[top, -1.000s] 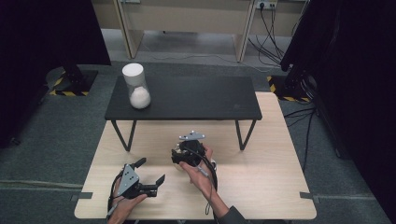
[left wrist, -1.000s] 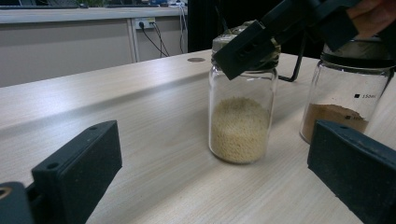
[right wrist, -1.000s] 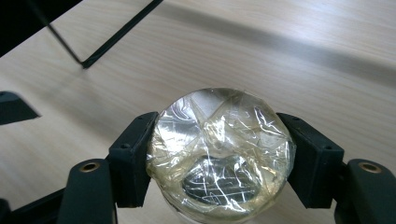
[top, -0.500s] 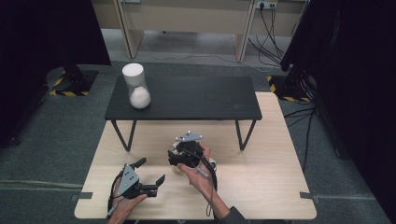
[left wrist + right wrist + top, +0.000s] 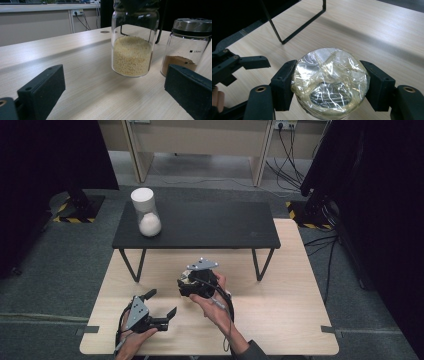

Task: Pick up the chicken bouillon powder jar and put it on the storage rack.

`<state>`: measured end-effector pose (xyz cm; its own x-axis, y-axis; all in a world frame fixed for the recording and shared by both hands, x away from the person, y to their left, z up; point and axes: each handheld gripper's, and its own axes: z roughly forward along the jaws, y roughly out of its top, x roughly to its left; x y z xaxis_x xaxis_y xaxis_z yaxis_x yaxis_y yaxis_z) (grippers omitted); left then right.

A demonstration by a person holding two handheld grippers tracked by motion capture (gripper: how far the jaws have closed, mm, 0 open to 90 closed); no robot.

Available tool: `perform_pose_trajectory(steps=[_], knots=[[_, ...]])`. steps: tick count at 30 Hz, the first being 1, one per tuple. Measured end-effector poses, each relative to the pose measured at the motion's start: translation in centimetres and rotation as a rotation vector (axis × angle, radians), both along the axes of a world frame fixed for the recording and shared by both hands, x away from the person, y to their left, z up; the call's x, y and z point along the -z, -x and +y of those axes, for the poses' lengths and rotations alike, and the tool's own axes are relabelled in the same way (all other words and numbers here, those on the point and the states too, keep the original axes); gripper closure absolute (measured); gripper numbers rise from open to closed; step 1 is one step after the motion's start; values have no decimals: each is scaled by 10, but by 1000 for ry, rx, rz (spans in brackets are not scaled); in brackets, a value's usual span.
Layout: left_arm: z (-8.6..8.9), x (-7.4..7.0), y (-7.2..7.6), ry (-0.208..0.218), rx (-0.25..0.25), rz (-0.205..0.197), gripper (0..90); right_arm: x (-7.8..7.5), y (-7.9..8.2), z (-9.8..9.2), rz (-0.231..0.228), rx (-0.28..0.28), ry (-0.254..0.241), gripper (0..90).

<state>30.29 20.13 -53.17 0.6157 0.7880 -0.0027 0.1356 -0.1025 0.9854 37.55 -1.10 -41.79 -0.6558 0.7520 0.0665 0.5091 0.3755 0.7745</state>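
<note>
Glass jar (image 5: 329,82) of yellow grains clamped in the right gripper (image 5: 329,85)

Legible text: one item only. Glass jar w/ brown powder and metal lid (image 5: 188,46), seen in left gripper view, standing just right of the grain-filled jar (image 5: 132,47): black printed graduation mark w/ "150ml" on its wall, upper right, just below the lid. A 2nd printed mark sits lower on the same wall, near powder level; too small/blurred to read. No brand name or label readable on the grain-filled jar. Nothing legible elsewhere.
</note>
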Motion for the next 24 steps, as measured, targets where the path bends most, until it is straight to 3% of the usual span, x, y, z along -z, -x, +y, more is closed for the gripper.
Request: perform_pose_trajectory(steps=[24], knots=[[0,0,0,3,-1,1,21,-44,4,1,-28,-102,-22,340]])
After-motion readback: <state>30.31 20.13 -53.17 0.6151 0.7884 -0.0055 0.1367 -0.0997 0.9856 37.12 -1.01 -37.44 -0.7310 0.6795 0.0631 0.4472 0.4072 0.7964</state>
